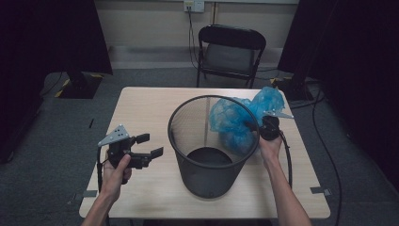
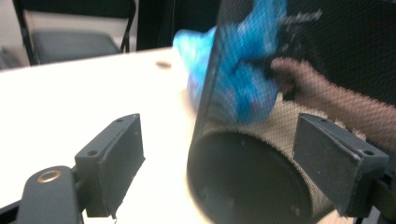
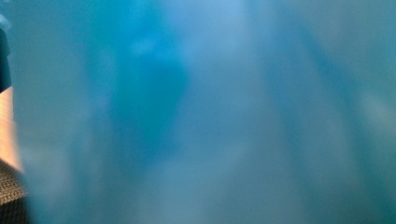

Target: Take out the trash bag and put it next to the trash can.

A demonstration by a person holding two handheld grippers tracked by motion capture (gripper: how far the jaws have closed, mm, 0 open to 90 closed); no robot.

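Two grippers are being worked around the mesh wastebasket (image 1: 211, 146): the blue plastic bag (image 1: 237, 120), bunched over its far-right rim, is apparently being pinched by the right gripper (image 1: 263, 123), while the left gripper (image 1: 149, 145), wide open and empty, is being aimed at the basket's left wall.

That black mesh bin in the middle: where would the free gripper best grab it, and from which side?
Probably the top rim of the mesh bin, on the side facing the left gripper. The round body looks too wide for the open jaws, but the thin rim would fit between them. That side is bare, while the blue plastic bag bunches against the far side.
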